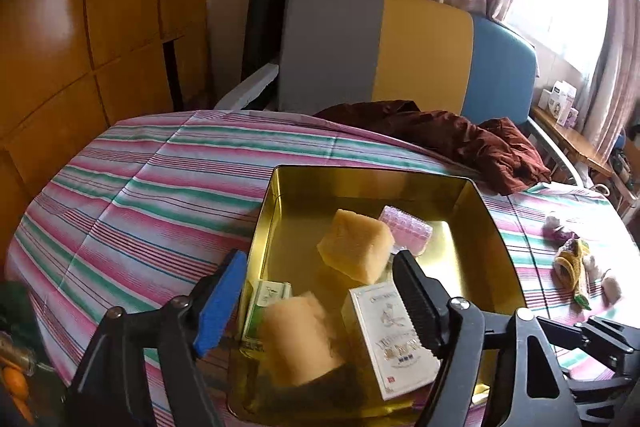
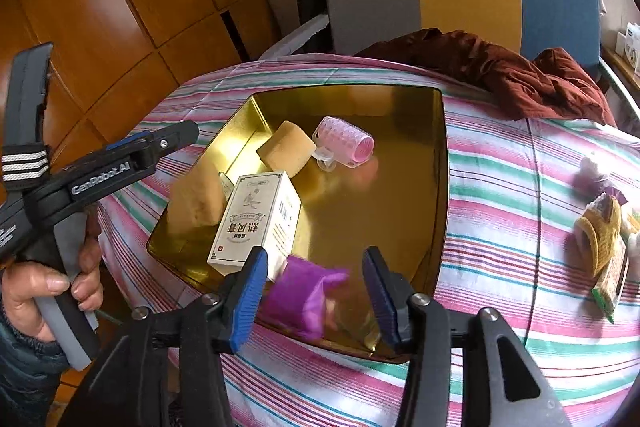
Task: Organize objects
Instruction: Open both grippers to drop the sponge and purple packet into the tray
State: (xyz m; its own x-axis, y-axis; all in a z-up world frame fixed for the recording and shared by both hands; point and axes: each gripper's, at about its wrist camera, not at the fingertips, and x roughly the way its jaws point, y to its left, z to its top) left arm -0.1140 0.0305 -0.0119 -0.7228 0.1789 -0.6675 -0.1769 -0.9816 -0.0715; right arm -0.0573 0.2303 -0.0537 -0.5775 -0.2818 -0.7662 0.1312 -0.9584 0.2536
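A gold tin tray (image 1: pixel 472 227) (image 2: pixel 400 195) sits on the striped tablecloth. In it lie a yellow sponge block (image 1: pixel 356 247) (image 2: pixel 286 149), a pink hair roller (image 1: pixel 406 229) (image 2: pixel 346 143), a white box (image 1: pixel 394 339) (image 2: pixel 256 223), a small green-white box (image 1: pixel 266 301) and a blurred tan sponge (image 1: pixel 298 339) (image 2: pixel 196 197) between my left gripper's open fingers (image 1: pixel 316 303). My right gripper (image 2: pixel 314 303) is open above the tray's near edge, with a blurred purple item (image 2: pixel 300 297) between its fingers, not pinched.
A dark red cloth (image 1: pixel 460 139) (image 2: pixel 520 75) lies at the table's far side, before a grey-yellow-blue chair (image 1: pixel 400 51). A knitted yellow item and small packets (image 1: pixel 572 263) (image 2: pixel 604 239) lie right of the tray. Wooden cabinets stand at left.
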